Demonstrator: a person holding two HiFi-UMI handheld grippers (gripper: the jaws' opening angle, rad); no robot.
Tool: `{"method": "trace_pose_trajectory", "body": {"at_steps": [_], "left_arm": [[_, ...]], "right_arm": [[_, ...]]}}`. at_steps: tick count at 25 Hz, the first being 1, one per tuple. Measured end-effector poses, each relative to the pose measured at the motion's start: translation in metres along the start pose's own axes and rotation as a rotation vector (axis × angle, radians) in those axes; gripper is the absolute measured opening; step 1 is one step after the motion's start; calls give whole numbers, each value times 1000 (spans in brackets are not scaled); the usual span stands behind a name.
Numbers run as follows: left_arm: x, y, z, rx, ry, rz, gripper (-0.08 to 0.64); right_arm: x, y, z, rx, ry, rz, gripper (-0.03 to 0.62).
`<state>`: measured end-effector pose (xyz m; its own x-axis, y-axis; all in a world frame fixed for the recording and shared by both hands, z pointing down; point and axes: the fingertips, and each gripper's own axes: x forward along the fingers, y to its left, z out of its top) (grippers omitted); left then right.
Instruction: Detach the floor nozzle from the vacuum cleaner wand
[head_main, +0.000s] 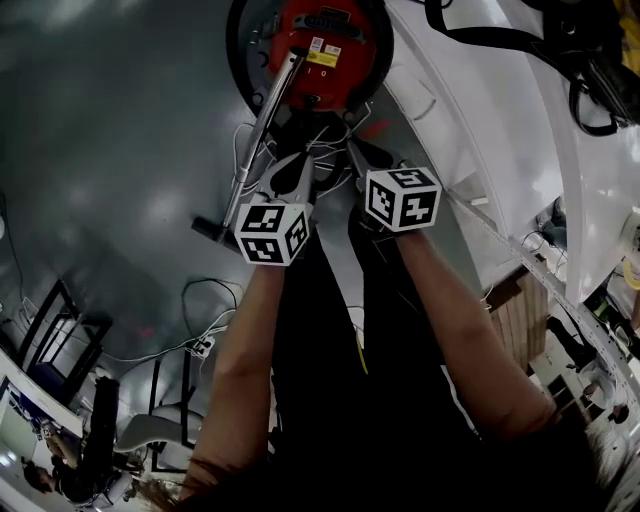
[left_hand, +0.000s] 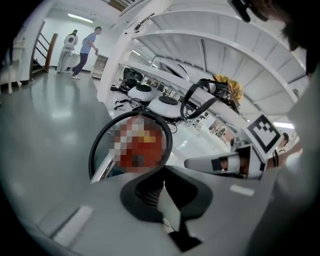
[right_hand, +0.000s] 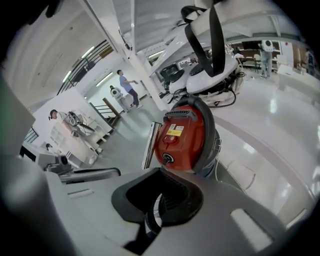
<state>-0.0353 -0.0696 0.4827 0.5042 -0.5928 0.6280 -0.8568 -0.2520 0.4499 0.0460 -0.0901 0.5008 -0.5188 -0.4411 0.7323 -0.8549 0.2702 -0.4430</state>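
Observation:
The red canister vacuum (head_main: 320, 45) stands on the grey floor ahead of me. Its metal wand (head_main: 262, 125) slants down-left to the dark floor nozzle (head_main: 210, 228). My left gripper (head_main: 296, 172) hovers just right of the wand with its jaws shut on nothing. My right gripper (head_main: 362, 156) hangs beside it, below the canister, also shut and empty. In the left gripper view the closed left gripper (left_hand: 164, 192) points at the canister (left_hand: 142, 145), with the right gripper (left_hand: 220, 162) at its right. In the right gripper view the closed right gripper (right_hand: 155, 210) faces the canister (right_hand: 182, 137) and the wand (right_hand: 150, 145).
A white curved structure (head_main: 520, 150) runs along the right side. Cables (head_main: 200, 340) and dark stands (head_main: 60, 320) lie on the floor at lower left. A thin white cord (head_main: 245, 145) trails near the wand. People (right_hand: 127, 87) stand far off in the hall.

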Motion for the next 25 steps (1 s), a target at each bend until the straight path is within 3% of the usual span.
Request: {"method": "trace_pose_trajectory", "body": {"at_steps": [11, 16, 25], "left_arm": [[-7, -16, -16, -7, 48, -16, 11], [-7, -27, -26, -8, 69, -56, 11], [0, -30, -40, -8, 92, -46, 11]], "right_arm": [[-34, -4, -29, -19, 24, -74, -3], [-36, -6, -42, 12, 22, -64, -3], [-30, -8, -44, 13, 9, -46, -3]]}}
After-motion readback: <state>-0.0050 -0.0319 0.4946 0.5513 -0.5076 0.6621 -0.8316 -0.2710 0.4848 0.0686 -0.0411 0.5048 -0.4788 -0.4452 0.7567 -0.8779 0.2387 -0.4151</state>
